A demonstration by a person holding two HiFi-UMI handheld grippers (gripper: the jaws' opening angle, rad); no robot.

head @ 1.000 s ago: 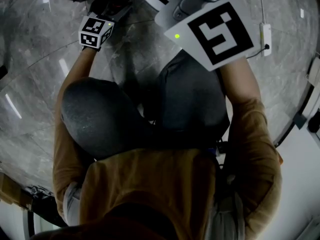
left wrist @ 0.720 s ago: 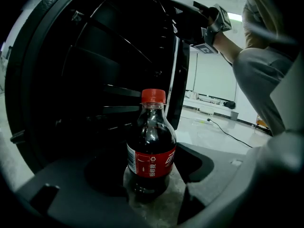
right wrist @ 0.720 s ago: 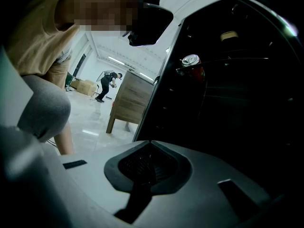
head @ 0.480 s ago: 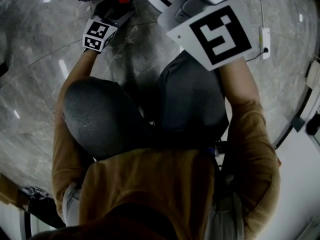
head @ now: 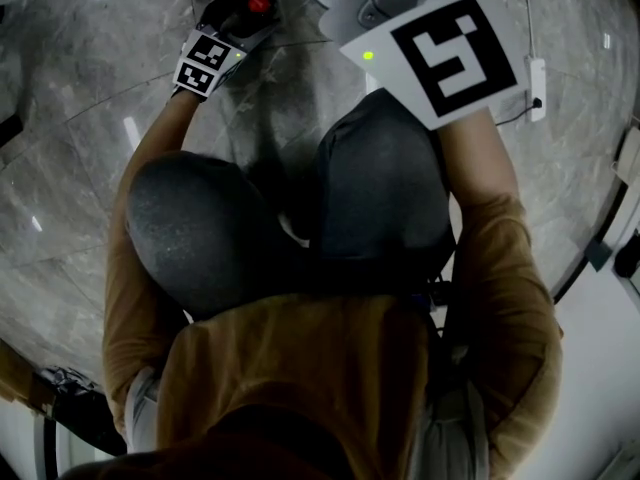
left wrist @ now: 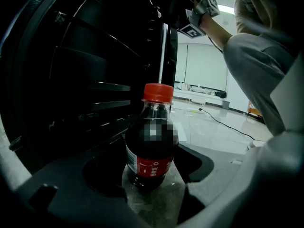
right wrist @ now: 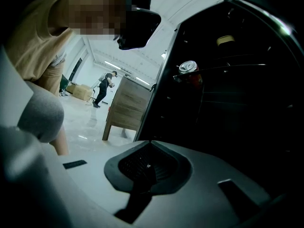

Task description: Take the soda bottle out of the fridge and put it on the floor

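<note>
The soda bottle (left wrist: 151, 148), dark with a red cap and red label, stands upright with its base on the grey marble floor (left wrist: 209, 137), just outside the open fridge (left wrist: 95, 87). My left gripper (left wrist: 153, 194) holds it low on the body, one jaw on each side. In the head view the red cap (head: 260, 3) shows just past the left gripper (head: 235, 23). My right gripper (right wrist: 147, 167) is shut with nothing in it and points at the dark fridge interior. Seen from the left gripper view, the right gripper (left wrist: 197, 6) is raised beside the fridge's upper edge.
A can (right wrist: 187, 68) sits on a wire shelf inside the fridge. The person's bent knees (head: 200, 228) fill the middle of the head view. A cable (left wrist: 223, 122) and a white plug (head: 537, 78) lie on the floor. A wooden cabinet (right wrist: 126, 110) stands farther off.
The left gripper has shifted a little to the right, and the bottle's red cap has moved with it. The right gripper has barely moved.
</note>
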